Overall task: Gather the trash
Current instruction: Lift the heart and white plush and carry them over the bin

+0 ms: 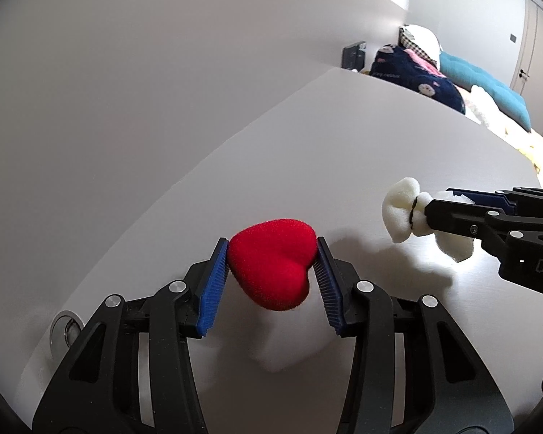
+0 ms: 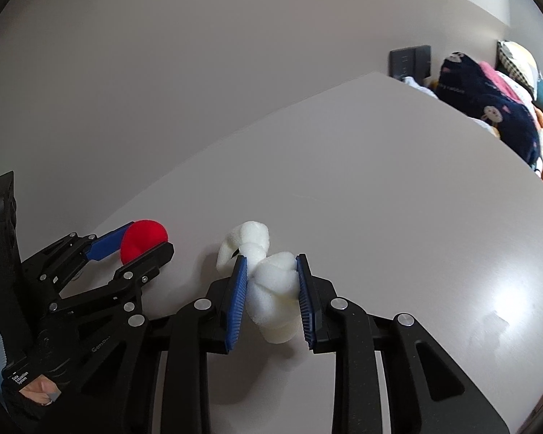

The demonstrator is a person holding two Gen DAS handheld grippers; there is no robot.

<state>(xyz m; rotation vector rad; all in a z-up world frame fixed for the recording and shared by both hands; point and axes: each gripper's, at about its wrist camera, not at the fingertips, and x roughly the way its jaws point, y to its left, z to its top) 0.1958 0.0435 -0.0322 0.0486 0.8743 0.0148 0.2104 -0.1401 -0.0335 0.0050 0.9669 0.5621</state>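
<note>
The left gripper (image 1: pixel 271 256) is pinching a red foam heart (image 1: pixel 271 264) between its blue pads, holding it above the white table (image 1: pixel 362 137). Just to the right of the heart, the right gripper (image 2: pixel 270 266) is squeezing a knotted white foam piece (image 2: pixel 271 285) over the same table. Beyond the table's far edge, a dark blue patterned blanket (image 1: pixel 416 76) is lying.

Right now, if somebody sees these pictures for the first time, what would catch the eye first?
The bright red heart-shaped foam piece stands out most, pinched in the left tool above the pale grey table. To its right, the right tool clamps a knotted white foam piece. Far behind, a dark navy patterned blanket lies beyond the table edge.
</note>
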